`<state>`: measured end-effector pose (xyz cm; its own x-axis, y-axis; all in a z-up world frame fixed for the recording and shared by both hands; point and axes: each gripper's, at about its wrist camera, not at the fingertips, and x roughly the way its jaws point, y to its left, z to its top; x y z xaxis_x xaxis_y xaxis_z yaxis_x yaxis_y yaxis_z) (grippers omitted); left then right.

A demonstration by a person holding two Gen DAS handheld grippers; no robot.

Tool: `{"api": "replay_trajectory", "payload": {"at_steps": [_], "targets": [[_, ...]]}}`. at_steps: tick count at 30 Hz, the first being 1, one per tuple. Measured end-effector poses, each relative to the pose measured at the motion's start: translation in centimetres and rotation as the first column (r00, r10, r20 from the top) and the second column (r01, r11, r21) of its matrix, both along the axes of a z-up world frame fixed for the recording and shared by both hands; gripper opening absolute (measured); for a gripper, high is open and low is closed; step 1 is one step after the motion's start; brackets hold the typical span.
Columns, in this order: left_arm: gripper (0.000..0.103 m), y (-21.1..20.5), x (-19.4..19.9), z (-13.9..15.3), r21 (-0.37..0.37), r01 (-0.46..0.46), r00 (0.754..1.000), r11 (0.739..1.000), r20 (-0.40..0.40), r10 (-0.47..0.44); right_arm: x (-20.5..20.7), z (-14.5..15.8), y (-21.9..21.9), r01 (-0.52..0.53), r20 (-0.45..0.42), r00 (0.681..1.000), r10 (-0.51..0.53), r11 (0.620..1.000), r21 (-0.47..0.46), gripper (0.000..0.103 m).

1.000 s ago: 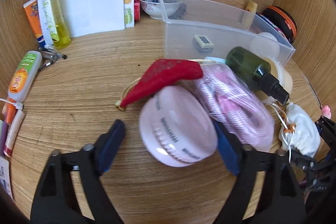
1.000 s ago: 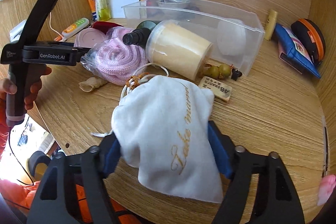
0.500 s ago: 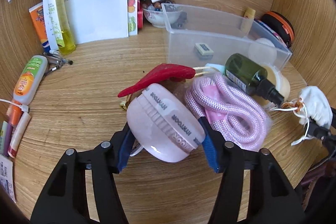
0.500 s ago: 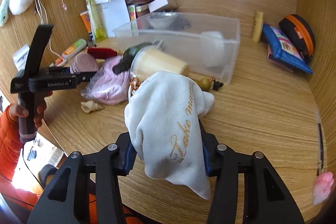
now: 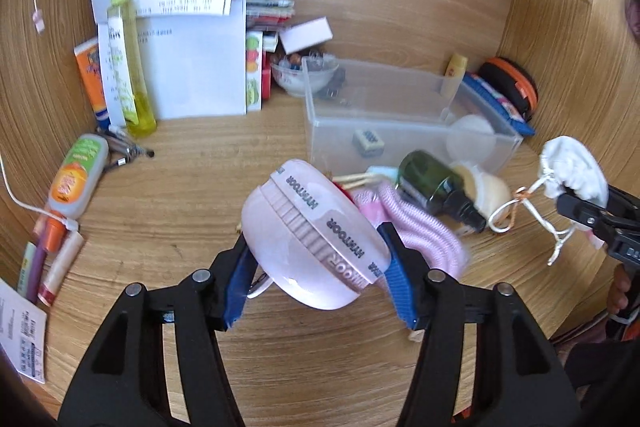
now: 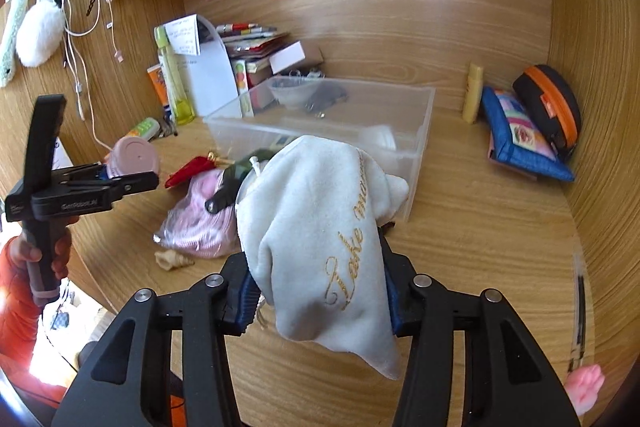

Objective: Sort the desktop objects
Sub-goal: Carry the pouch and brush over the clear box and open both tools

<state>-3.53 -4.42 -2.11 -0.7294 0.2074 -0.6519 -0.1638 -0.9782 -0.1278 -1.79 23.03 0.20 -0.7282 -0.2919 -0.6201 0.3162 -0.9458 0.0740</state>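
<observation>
The left gripper (image 5: pixel 316 281) squeezes a round pink plastic case (image 5: pixel 314 235), holding it up above the wooden desk (image 5: pixel 180 195). The right gripper (image 6: pixel 318 297) pinches a soft white cloth bag with gold writing (image 6: pixel 320 227), lifted in front of the clear plastic box (image 6: pixel 416 131)

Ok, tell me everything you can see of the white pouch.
The white pouch is soft, velvety cloth with gold cursive lettering down one face. It hangs limp, clear of the desk, clamped between the blue pads of the right gripper, its bottom drooping below them. From the left wrist view its gathered mouth points toward the clutter, and white drawstrings with an orange knot dangle from it. Nothing else appears to touch it.
</observation>
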Motion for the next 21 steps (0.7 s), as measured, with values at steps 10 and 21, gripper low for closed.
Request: {"api": "replay_trajectory", "payload": {"at_steps": [10, 21], "targets": [[0.059, 0.6, -0.4, 2.3, 0.015, 0.023, 0.999, 1.0, -0.043, -0.022, -1.8, 2.0, 0.4, 0.021, -0.049, 0.999, -0.02, 1.0, 0.016, 0.045], [0.059, 1.4, -2.7, 3.9, 0.041, 0.057, 0.996, 0.998, -0.064, -0.054, -4.2, 4.2, -0.2, 0.005, -0.096, 0.995, -0.002, 0.999, 0.036, 0.045]]}}
